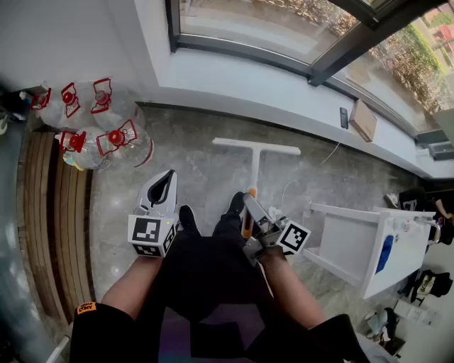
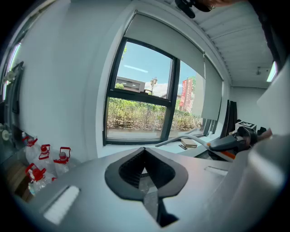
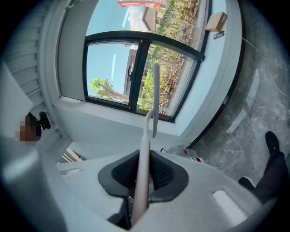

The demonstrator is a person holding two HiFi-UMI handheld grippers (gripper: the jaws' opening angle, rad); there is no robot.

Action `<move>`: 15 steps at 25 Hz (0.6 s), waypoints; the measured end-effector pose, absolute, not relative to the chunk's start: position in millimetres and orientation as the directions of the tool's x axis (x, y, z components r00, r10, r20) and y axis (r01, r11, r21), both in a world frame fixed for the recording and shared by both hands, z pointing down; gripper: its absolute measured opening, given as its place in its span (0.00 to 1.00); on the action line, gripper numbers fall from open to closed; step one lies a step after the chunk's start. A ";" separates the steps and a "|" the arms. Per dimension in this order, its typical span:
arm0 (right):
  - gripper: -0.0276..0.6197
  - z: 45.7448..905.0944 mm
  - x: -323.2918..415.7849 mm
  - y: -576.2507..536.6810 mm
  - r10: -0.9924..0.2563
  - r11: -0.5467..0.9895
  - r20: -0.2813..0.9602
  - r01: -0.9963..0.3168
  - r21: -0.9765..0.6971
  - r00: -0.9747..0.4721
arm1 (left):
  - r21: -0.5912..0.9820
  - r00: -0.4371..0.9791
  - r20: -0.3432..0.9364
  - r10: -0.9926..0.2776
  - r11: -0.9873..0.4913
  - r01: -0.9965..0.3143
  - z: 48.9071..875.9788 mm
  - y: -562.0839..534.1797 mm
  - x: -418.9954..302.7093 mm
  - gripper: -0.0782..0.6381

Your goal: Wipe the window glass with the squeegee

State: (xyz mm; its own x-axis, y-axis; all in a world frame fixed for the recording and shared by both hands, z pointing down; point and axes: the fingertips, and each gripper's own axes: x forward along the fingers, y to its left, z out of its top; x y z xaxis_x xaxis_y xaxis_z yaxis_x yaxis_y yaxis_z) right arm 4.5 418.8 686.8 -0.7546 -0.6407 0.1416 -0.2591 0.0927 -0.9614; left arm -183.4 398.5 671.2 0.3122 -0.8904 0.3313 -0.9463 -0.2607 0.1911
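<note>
Fingers (image 3: pixel 167 174) of the right gripper (image 1: pixel 250 204) are clamped on the squeegee (image 1: pixel 255 149) handle. Its blade sits out ahead of them, short of the glass (image 3: pixel 113 68) and seemingly just above the floor (image 1: pixel 191 149). Alongside, the left gripper (image 1: pixel 164 179) has its fingers (image 2: pixel 129 170) pressed together on nothing.

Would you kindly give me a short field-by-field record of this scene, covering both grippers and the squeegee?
Squeegee: white, T-shaped, blade end out over the floor, not on the glass
Right gripper: shut on the squeegee's handle
Left gripper: jaws together, nothing between them
Window glass: above the sill, no blade on it
Water jugs: red-capped, clustered on the floor at the left
Cardboard box: lying on the sill at the right
</note>
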 end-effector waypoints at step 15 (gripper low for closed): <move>0.11 679.8 -25.3 420.4 -0.673 0.093 0.156 -0.292 -0.952 -0.723 | 0.215 0.313 0.302 -0.900 -0.255 -0.943 664.3 403.9 -225.1 0.13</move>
State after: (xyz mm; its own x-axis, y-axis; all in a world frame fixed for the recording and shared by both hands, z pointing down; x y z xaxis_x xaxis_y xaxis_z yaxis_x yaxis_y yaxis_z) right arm -25.3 420.4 679.8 -0.7229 -0.6731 0.1559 -0.2916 0.0927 -0.9520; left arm -225.1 403.9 664.3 0.3129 -0.9005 0.3021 -0.9426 -0.2555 0.2150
